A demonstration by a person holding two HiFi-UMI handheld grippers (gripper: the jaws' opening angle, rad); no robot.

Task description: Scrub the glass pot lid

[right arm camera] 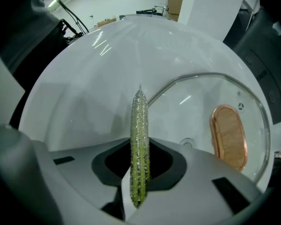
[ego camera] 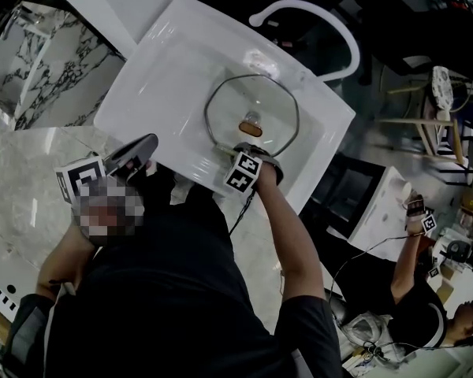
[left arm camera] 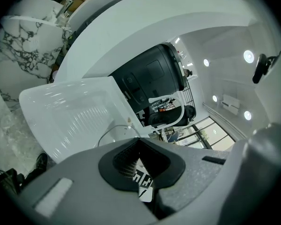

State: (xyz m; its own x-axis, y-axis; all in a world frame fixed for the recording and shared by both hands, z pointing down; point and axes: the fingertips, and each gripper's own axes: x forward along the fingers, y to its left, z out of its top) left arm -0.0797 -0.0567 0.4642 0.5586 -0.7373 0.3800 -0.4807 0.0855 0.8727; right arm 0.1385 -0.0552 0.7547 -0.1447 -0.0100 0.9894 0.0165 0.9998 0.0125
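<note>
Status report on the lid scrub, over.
Right gripper shut on green scrubber, at rim of glass lid. Left gripper shut, empty, by sink edge. Lid in sink, handle up. Nothing in the way.

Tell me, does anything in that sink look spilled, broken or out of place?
Nothing stands out. The glass lid lies unbroken in the white sink, handle up, and the right gripper holds a green scrubber by its rim.
</note>
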